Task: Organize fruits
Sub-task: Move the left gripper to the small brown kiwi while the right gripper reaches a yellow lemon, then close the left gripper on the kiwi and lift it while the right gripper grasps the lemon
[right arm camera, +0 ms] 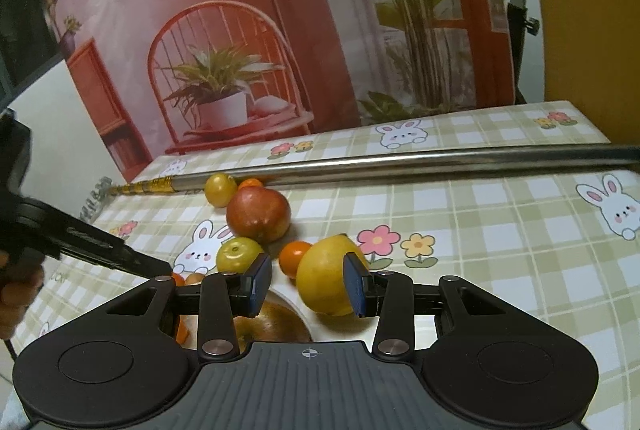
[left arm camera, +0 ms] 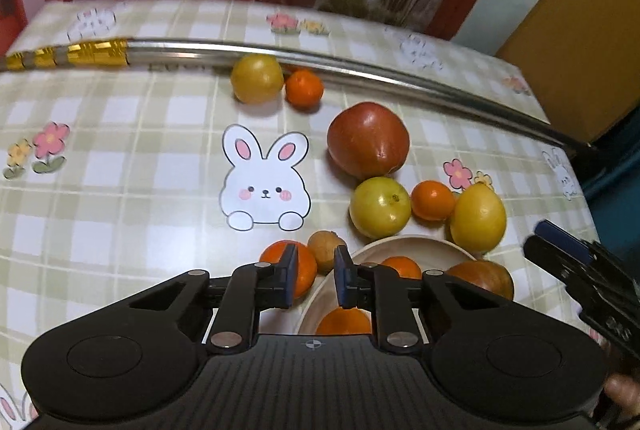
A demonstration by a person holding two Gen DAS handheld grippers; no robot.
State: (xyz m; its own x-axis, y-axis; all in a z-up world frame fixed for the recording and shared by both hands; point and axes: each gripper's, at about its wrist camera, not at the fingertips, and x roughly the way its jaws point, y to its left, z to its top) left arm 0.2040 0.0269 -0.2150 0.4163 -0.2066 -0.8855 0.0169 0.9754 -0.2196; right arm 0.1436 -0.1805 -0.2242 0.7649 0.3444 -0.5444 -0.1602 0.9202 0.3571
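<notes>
Just ahead of the spread, empty right gripper (right arm camera: 307, 284), a lemon (right arm camera: 326, 276) lies against its right finger; the left gripper (left arm camera: 316, 280) is parted, empty.

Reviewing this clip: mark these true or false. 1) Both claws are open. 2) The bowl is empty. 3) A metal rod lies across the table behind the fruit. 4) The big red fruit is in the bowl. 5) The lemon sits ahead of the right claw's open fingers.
1) Both claws are open. True: the left claw and right claw both show a gap between fingers.
2) The bowl is empty. False: the bowl holds oranges and a brownish fruit.
3) A metal rod lies behind the fruit. True: the rod crosses the table.
4) The red fruit is in the bowl. False: the red fruit rests on the tablecloth.
5) The lemon sits ahead of the right claw. True: the lemon is there, ungripped.
</notes>
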